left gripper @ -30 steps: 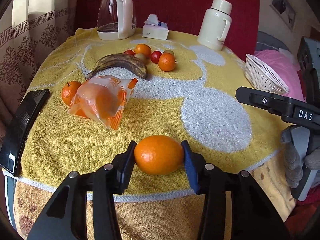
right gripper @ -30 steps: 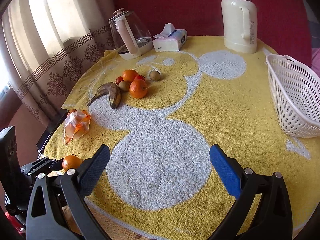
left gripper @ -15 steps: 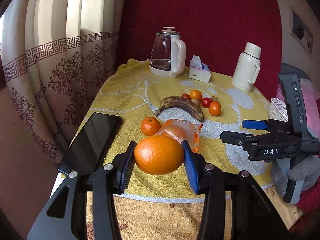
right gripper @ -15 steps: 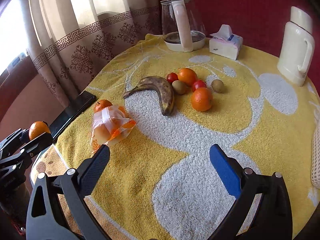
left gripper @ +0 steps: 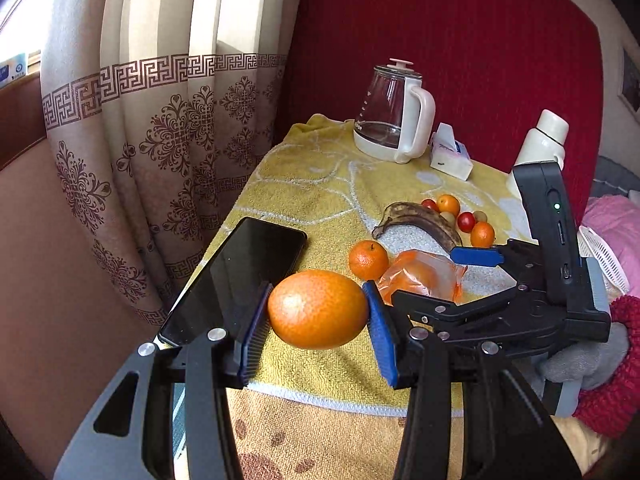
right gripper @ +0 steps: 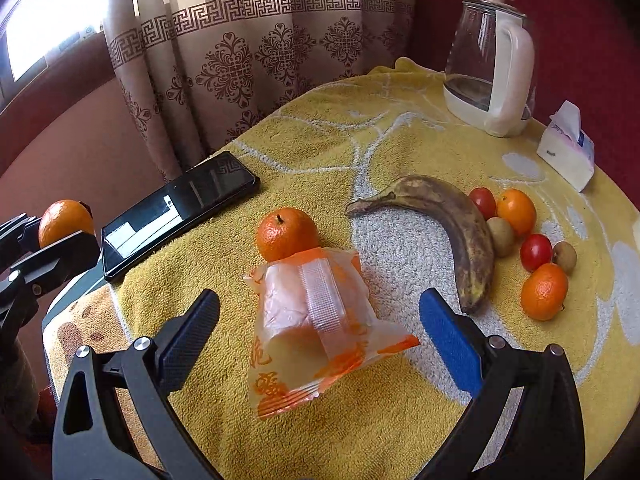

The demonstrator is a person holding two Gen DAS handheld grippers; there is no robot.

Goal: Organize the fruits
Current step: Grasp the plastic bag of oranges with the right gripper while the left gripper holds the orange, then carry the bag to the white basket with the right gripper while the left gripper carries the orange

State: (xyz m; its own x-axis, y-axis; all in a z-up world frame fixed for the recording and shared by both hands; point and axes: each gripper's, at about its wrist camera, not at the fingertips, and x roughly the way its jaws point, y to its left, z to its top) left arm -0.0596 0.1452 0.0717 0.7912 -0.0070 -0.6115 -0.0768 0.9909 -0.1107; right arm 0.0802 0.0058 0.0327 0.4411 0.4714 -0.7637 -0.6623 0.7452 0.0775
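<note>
- Left gripper (left gripper: 318, 310) pinches an orange (left gripper: 318, 309) between its pads, held off the near-left edge of the tabletop (left gripper: 320, 184), beside the phone (left gripper: 240, 280).
- Right gripper (right gripper: 320, 320) is spread wide and empty; the plastic-wrapped packet (right gripper: 316, 320) lies directly between and ahead of its fingers. Right gripper is the nearer one.
- Packet's long axis runs roughly along the fingers, far end touching a tangerine (right gripper: 286, 234).
- Banana (right gripper: 452, 224) and small fruits (right gripper: 516, 208) lie to the right.
- White basket (left gripper: 600, 252) at far right: likely destination.

The right gripper (left gripper: 476, 276) hides part of the snack packet (left gripper: 422, 280) and the lower body of the thermos (left gripper: 540, 148). The white basket (left gripper: 600, 256) shows only a sliver behind it. Small brownish fruits (right gripper: 500, 236) beside the banana (right gripper: 452, 228) are perhaps kiwis. The packet covers the lower part of the mandarin (right gripper: 286, 234).
</note>
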